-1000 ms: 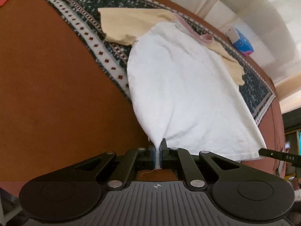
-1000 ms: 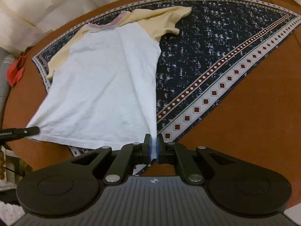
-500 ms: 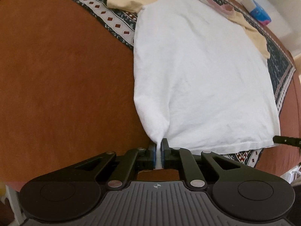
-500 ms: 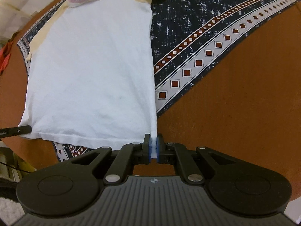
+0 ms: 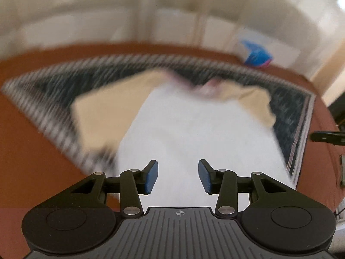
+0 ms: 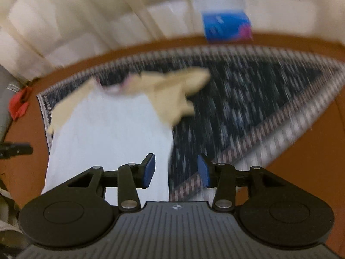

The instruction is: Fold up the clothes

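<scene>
Across the patterned cloth (image 6: 248,108) the white shirt (image 5: 194,133) lies flat, both the left gripper (image 5: 177,178) and right gripper (image 6: 175,170) spread empty, so I'd grab each sleeve near its seam.

No text, label, brand, number or sign can be read in either view. The blue and pink box (image 6: 227,27) at the far edge of the table (image 6: 319,142) carries pale marks on its blue face, but motion blur leaves them illegible; in the left wrist view the same box (image 5: 256,54) is only a smear of colour. The small cross-in-circle mark moulded on each camera housing is a symbol, not lettering.
</scene>
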A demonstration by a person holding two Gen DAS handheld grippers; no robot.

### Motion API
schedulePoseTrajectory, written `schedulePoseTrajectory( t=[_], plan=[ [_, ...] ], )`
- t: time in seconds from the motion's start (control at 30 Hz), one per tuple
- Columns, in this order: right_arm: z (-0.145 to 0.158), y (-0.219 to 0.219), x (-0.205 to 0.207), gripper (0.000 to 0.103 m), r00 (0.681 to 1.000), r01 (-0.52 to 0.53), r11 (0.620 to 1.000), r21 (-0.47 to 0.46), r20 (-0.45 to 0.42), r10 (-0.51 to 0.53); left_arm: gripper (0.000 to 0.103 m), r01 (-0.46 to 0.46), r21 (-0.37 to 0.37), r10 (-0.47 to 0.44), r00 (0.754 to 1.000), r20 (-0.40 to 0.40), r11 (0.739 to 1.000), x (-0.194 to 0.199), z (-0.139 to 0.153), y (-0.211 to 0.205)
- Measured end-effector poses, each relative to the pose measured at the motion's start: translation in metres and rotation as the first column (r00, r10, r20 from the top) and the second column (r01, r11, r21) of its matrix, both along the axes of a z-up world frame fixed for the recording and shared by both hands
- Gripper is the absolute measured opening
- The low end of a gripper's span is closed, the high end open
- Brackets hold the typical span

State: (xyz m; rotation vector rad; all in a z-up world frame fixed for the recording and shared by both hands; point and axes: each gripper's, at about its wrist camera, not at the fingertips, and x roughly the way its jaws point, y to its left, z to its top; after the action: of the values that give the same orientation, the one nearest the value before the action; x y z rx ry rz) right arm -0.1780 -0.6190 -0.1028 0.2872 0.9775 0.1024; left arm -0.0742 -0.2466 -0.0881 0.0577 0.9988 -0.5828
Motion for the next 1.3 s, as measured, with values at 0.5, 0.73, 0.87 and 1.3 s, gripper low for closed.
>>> schedulePoseTrajectory(
  t=[0.5, 0.73, 0.87, 1.3],
  plan=[
    [-0.053, -0.024, 0.09, 0.049, 0.998, -0.06, 0.998, 0.021, 0.013, 0.06, 0.058, 0.208, 0.077, -0.208, 0.978, -0.013, 0.975, 0.128, -0.053, -0.174],
    [-0.069, -0.028, 0.099, 0.047, 0.995, -0.101, 0.992, 0.076, -0.008, 0.102, 0.057, 0.246, 0.067, -0.24, 0.967, -0.087, 0.967, 0.143, -0.073, -0.188],
    [-0.074, -0.026, 0.102, 0.047, 0.991, -0.132, 0.987, 0.091, -0.015, 0.134, 0.057, 0.245, 0.059, -0.238, 0.965, -0.111, 0.968, 0.152, -0.078, -0.191],
    [-0.08, -0.027, 0.108, 0.004, 0.988, -0.151, 0.984, 0.095, -0.022, 0.154, 0.001, 0.163, 0.012, -0.161, 0.982, -0.1, 0.987, 0.18, -0.075, -0.192]
  ],
)
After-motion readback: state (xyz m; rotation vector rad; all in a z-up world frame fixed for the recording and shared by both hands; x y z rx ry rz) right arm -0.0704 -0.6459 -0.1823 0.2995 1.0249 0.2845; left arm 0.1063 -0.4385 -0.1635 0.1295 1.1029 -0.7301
